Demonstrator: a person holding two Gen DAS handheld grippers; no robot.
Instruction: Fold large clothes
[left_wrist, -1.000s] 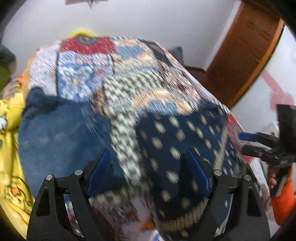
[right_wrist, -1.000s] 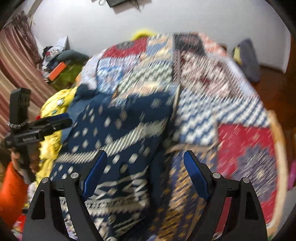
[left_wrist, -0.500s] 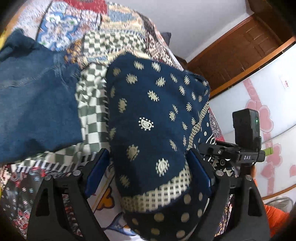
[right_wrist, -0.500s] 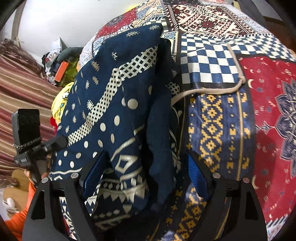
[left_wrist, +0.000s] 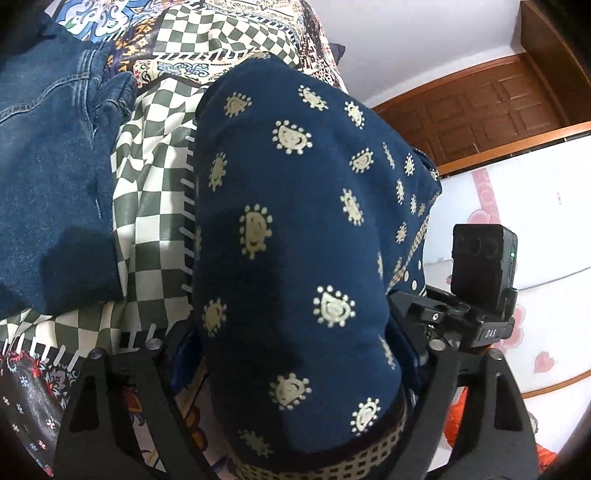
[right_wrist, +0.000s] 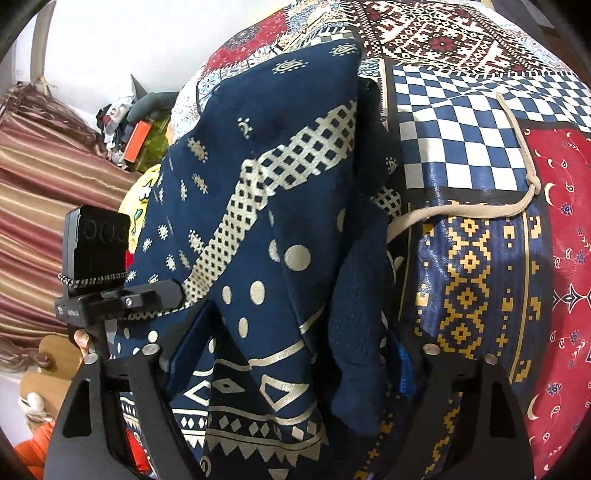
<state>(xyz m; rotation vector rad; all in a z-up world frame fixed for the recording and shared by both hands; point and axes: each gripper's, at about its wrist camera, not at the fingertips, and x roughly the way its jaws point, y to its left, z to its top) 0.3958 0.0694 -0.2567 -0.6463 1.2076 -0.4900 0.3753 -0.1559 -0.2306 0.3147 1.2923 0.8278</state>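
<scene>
The big dark blue garment (left_wrist: 295, 240) with cream dots lies on the bed's patchwork quilt (left_wrist: 147, 192), near the bed's front edge. The left gripper (left_wrist: 295, 354) has its jaws wide and closing, with a bunched part of the cloth between them. The right gripper (right_wrist: 291, 369) has its jaws wide and closing too, with folds of the same cloth between them.
</scene>
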